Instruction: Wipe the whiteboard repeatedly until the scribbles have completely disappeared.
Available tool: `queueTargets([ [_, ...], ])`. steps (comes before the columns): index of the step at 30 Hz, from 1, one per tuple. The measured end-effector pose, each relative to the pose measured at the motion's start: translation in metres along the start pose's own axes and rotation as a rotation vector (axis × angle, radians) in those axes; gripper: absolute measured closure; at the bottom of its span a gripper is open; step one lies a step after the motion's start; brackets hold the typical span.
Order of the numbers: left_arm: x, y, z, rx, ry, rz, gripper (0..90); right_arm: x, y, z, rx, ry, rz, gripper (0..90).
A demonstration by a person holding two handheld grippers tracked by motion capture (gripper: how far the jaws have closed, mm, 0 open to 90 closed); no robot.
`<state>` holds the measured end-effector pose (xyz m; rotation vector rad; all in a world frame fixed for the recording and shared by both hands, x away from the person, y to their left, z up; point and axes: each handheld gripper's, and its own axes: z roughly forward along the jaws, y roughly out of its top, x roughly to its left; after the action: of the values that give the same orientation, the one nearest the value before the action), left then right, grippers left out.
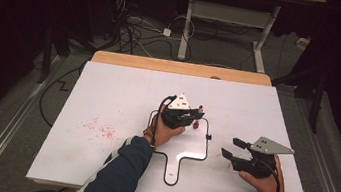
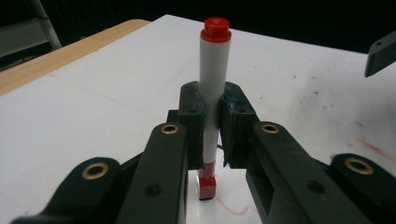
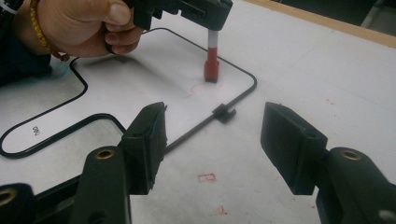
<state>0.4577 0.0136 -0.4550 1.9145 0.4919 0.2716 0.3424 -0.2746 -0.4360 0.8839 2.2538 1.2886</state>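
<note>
On the small whiteboard (image 1: 195, 155) with the black rim, near its far right corner, my left gripper (image 2: 211, 116) holds a red marker (image 2: 214, 84) straight up. Its jaws pinch the white body tight, and the red tip touches the board beside a thin red line (image 3: 198, 88) (a little curl so far). My right gripper (image 1: 232, 149) waits just right of the whiteboard, low over the desk (image 1: 107, 97), jaws spread and holding nothing. To draw well, I think I should keep the marker upright, press softly, and slide slowly so it does not slip.
</note>
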Motion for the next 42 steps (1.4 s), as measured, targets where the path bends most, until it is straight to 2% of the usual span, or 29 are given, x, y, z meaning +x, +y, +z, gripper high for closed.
queueTargets([
  [2, -0.001, 0.0, 0.0, -0.002, -0.007, -0.01, 78.8, 0.0, 0.0, 0.0, -0.001, -0.001, 0.001, 41.6],
  [4, -0.004, 0.0, 0.002, -0.002, -0.045, -0.015, 78.8, 0.0, 0.0, 0.0, 0.002, 0.001, -0.001, 41.6],
  [5, -0.006, 0.001, 0.003, 0.001, -0.05, -0.009, 78.8, 0.001, 0.001, 0.0, -0.001, 0.001, -0.001, 41.6],
  [8, -0.009, 0.004, 0.006, 0.012, -0.029, 0.025, 78.8, 0.001, 0.001, 0.0, 0.0, 0.001, -0.001, 41.6],
  [11, -0.006, 0.006, 0.009, 0.013, 0.013, 0.015, 78.8, 0.001, 0.001, 0.001, 0.0, 0.003, -0.005, 41.6],
  [13, -0.003, 0.007, 0.011, 0.012, 0.018, -0.002, 78.8, 0.001, 0.0, 0.001, 0.002, 0.003, -0.004, 41.6],
  [15, -0.004, 0.006, 0.013, 0.007, 0.006, -0.009, 78.8, 0.001, 0.0, 0.001, 0.004, 0.006, -0.003, 41.6],
  [16, -0.006, 0.006, 0.013, 0.005, -0.021, -0.017, 78.8, 0.001, 0.0, 0.001, 0.004, 0.007, -0.004, 41.6],
  [19, -0.008, 0.006, 0.011, 0.014, -0.043, -0.015, 78.8, 0.0, 0.0, 0.0, 0.002, 0.006, -0.005, 41.7],
  [21, -0.011, 0.005, 0.006, 0.026, -0.046, 0.011, 78.8, 0.0, 0.0, 0.0, 0.0, 0.005, -0.003, 41.6],
  [23, -0.01, 0.003, 0.0, 0.031, -0.041, 0.015, 78.8, 0.0, 0.0, -0.001, 0.001, 0.004, -0.004, 41.6],
  [26, -0.005, -0.001, -0.009, 0.024, -0.03, -0.006, 78.8, 0.001, 0.001, 0.0, 0.001, 0.002, -0.003, 41.6],
  [29, -0.006, -0.006, -0.013, 0.009, -0.041, -0.028, 78.8, 0.002, 0.001, 0.0, 0.001, 0.004, -0.008, 41.7],
  [32, -0.014, -0.008, -0.013, 0.001, -0.079, -0.034, 78.8, 0.001, 0.001, 0.002, 0.003, 0.003, -0.004, 41.7],
  [35, -0.026, -0.008, -0.014, 0.009, -0.1, 0.0, 78.8, 0.002, 0.001, 0.002, 0.003, 0.004, -0.005, 41.7],
  [38, -0.026, -0.01, -0.019, 0.008, -0.09, 0.0, 78.8, 0.002, 0.001, 0.001, 0.003, 0.001, -0.003, 41.6],
  [41, -0.021, -0.011, -0.021, 0.003, -0.048, -0.006, 78.8, 0.002, 0.001, 0.002, 0.005, 0.001, -0.004, 41.6],
  [42, -0.02, -0.012, -0.021, -0.001, -0.05, -0.015, 78.8, 0.002, 0.001, 0.002, 0.005, 0.001, -0.004, 41.6],
])
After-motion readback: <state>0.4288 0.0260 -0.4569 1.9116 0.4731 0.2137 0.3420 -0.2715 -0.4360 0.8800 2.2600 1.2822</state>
